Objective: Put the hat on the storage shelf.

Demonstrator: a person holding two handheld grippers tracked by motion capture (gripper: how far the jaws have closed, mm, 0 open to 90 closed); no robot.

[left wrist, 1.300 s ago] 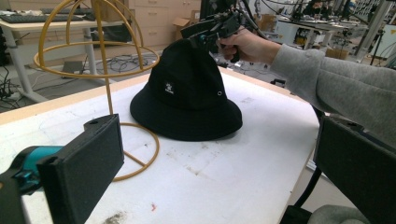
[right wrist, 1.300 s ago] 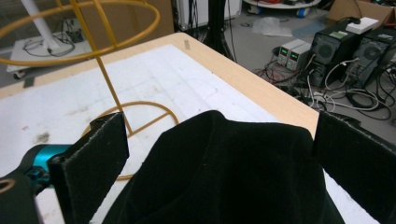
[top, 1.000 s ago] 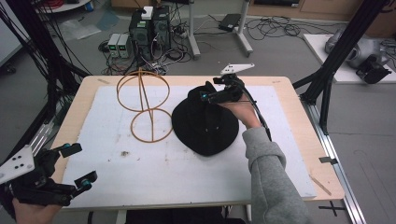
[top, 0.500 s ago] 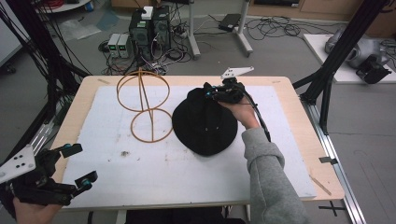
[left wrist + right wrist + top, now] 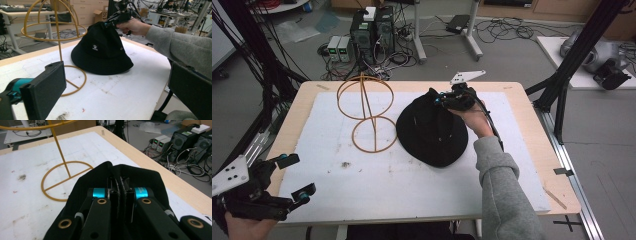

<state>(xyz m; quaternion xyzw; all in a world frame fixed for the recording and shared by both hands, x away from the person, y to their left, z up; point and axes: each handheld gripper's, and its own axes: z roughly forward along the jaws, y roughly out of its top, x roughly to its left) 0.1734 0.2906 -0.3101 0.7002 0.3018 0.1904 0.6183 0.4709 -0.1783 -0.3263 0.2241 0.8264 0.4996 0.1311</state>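
Observation:
A black bucket hat [image 5: 432, 132] lies on the white mat, just right of a yellow wire hat stand [image 5: 364, 112]. My right gripper [image 5: 439, 100] is at the hat's far edge. Its jaws have just been closing and are now shut on a fold of the black fabric [image 5: 140, 177], which bunches up around the pads [image 5: 113, 195]. In the left gripper view the hat [image 5: 100, 52] rises to a peak where the right gripper [image 5: 106, 23] pinches it. My left gripper [image 5: 294, 175] is open at the near left corner, holding nothing, its jaws wide apart [image 5: 117, 87].
The stand's wire dome [image 5: 53, 30] and ring base [image 5: 65, 180] sit close to the hat's left side. The white mat [image 5: 387, 185] covers most of the wooden table [image 5: 522, 100]. Computer boxes and cables lie on the floor beyond the far edge.
The right gripper's jaws have shut on the hat's far side, and the fabric there is gathered and raised. The left gripper has stayed put.

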